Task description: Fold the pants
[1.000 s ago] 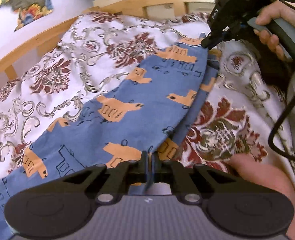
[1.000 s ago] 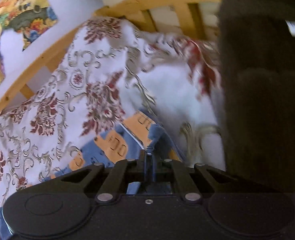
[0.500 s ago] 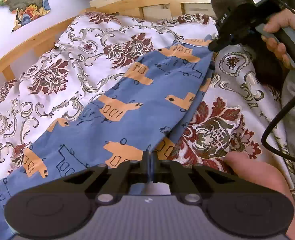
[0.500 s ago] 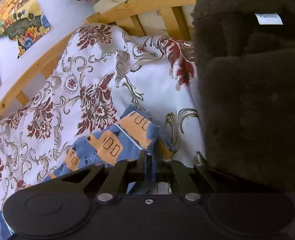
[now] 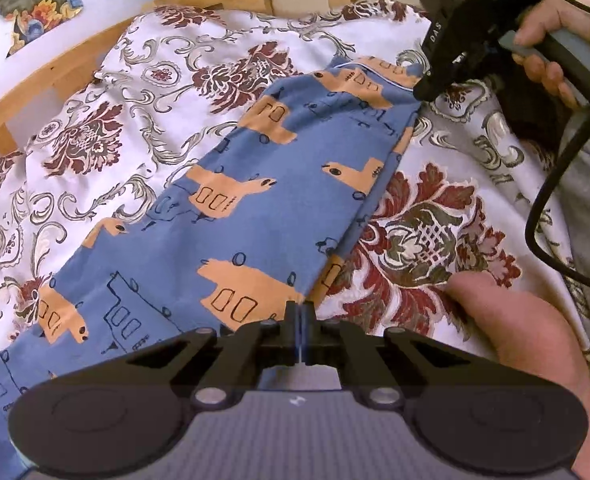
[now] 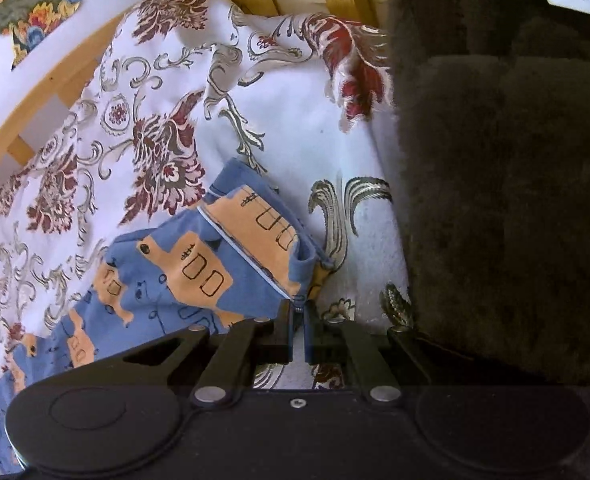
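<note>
Blue pants (image 5: 231, 216) printed with orange llamas and black line drawings lie stretched diagonally across the floral bedspread (image 5: 143, 92), legs stacked, the light-piped hem end farthest away.

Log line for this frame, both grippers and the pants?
left gripper: shut on pants | right gripper: shut on pants | pants: flat on bedspread
</note>
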{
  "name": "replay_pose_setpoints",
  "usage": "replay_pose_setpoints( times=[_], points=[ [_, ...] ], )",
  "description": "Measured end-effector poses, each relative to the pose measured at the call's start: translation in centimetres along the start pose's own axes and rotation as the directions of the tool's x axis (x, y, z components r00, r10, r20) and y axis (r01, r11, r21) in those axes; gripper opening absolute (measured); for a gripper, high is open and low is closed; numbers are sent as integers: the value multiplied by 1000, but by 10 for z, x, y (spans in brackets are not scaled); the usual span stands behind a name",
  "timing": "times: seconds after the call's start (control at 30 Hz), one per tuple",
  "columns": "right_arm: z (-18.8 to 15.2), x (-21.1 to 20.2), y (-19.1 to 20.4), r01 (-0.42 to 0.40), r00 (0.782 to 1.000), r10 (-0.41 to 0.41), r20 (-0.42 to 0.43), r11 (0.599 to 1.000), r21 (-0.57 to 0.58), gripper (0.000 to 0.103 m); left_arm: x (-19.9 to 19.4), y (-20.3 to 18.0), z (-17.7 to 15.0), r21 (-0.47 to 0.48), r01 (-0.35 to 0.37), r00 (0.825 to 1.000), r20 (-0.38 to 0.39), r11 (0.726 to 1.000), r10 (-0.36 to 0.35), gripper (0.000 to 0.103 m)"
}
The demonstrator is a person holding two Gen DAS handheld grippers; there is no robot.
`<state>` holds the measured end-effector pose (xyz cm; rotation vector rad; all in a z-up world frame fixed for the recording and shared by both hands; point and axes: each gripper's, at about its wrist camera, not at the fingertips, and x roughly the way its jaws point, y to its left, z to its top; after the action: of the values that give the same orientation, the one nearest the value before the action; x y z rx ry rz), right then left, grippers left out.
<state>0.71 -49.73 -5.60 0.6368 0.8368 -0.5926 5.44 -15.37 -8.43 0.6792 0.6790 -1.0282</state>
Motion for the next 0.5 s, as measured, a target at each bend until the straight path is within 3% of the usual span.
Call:
replay_pose_setpoints(
  times=[0.33,0.5],
  points=[
    [-3,-14,-5,-27,999,27,28,999,18,3,-5,2,0,-4,6,1000,2,1000,-6,0],
    [-1,-11,-7,-31,1000,31,2,999,17,3,-7,2,0,0,8,1000,-1,1000,-8,0]
  ],
)
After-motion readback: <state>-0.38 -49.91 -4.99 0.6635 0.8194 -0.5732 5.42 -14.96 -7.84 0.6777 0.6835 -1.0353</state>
